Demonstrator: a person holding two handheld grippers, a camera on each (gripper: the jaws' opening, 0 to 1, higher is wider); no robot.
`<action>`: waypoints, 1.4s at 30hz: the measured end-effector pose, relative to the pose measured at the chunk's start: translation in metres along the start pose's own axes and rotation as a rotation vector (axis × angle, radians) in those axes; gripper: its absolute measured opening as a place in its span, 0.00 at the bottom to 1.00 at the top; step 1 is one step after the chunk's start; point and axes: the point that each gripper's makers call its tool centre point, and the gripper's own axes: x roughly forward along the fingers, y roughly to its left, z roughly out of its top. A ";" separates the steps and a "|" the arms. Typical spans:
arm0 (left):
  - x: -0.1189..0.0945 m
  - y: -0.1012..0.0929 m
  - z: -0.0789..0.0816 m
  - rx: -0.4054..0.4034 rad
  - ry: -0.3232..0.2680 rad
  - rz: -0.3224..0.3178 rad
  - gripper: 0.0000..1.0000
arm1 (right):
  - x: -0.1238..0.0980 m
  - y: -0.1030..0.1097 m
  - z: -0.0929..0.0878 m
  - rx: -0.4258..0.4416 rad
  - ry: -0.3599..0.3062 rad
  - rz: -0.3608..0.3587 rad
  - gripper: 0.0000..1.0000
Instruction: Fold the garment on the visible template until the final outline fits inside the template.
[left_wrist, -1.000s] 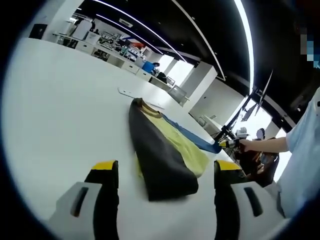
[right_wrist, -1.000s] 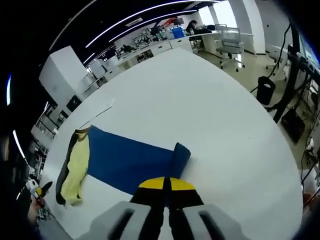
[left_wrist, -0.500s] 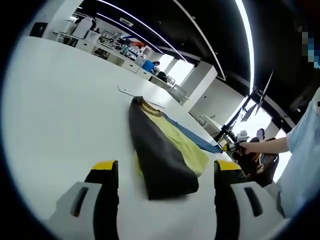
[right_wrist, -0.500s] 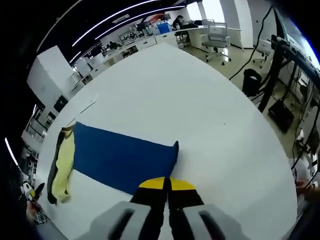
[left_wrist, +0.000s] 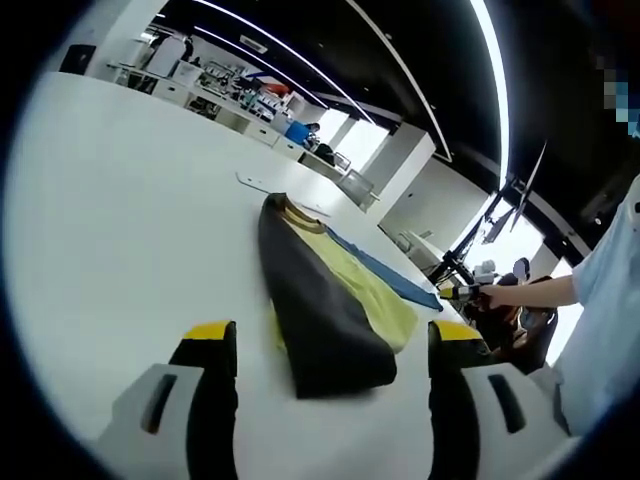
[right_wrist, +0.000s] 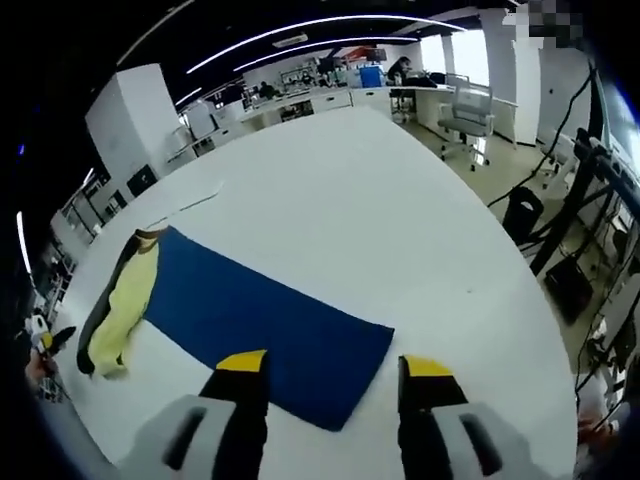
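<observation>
open-plan office/lab | desk rows (right_wrist: 330, 98) | office chair (right_wrist: 470, 110) | ceiling light strips (left_wrist: 300, 55)

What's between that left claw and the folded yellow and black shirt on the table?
Nothing visible. The left gripper hovers with its jaws apart, and bare white table lies between it and the garment just ahead.

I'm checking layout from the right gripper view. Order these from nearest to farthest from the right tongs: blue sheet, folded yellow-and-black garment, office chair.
1. Blue sheet, just ahead of the right tongs.
2. Folded yellow-and-black garment, at the sheet's far left end.
3. Office chair, beyond the table, upper right.
</observation>
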 end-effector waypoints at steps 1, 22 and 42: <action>0.000 0.000 0.000 0.000 0.000 0.001 0.75 | 0.000 0.001 0.001 -0.014 -0.005 0.003 0.61; -0.001 0.000 -0.001 0.011 0.015 -0.004 0.75 | 0.003 0.049 0.015 -0.208 -0.096 0.129 0.99; 0.007 -0.011 -0.030 0.038 0.142 -0.068 0.65 | -0.007 0.131 0.013 -0.318 -0.148 0.350 0.97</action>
